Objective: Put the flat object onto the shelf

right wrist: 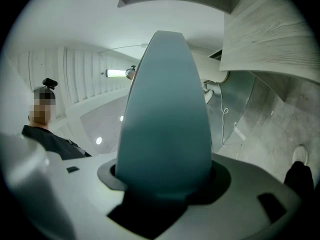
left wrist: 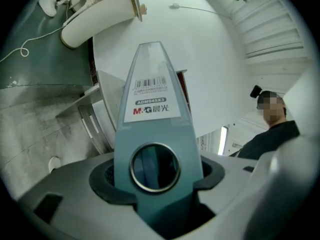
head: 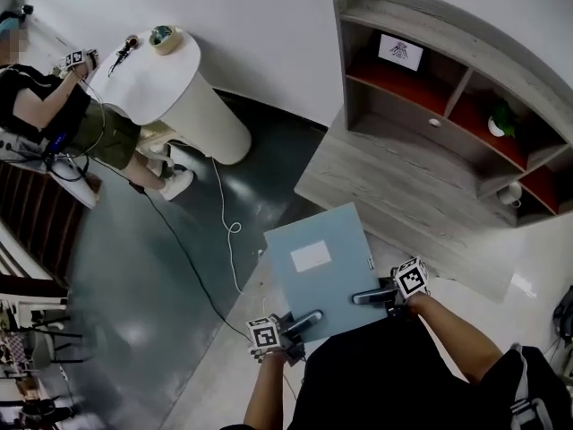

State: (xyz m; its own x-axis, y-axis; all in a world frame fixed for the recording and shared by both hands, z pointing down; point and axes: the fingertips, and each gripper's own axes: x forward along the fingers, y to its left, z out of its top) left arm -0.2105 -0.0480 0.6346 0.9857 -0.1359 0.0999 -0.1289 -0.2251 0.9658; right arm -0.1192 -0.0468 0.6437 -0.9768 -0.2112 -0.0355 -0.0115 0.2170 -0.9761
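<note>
Both tools are on the folder (head: 318, 267). The left gripper (head: 303, 321) has its near edge at the left corner and the right gripper (head: 370, 297) has it at the right corner. In the left gripper view the jaws stand fairly wide and press on the labelled spine, with its ring hole sitting right in the mouth. In the right gripper view the jaws are just as wide, clamped on the plain end of the same folder. It's a firm two-point hold with nothing else in either grip.

The folder hangs in the air in front of the person, roughly level, label side up. Its far corner is near the front ledge of the shelf (head: 394, 186) but not resting on it.

By my reading this is the carry stage: the pick-up is done and the placement has not begun.

The next move is to go forward and up to a free level. Watch the bays, though. One holds a card (head: 400, 52), another a green thing (head: 501, 119), and a cup (head: 510, 193) sits lower right. The folder looks broad against those dividers, so the wide front ledge seems the easier landing.

Both hands need to move together so the folder stays flat. The far edge should go down first, then the folder slides in, and the jaws let go only once it bears its own weight. There's a cable (head: 224, 231) on the floor off to the left, clear of the path.
</note>
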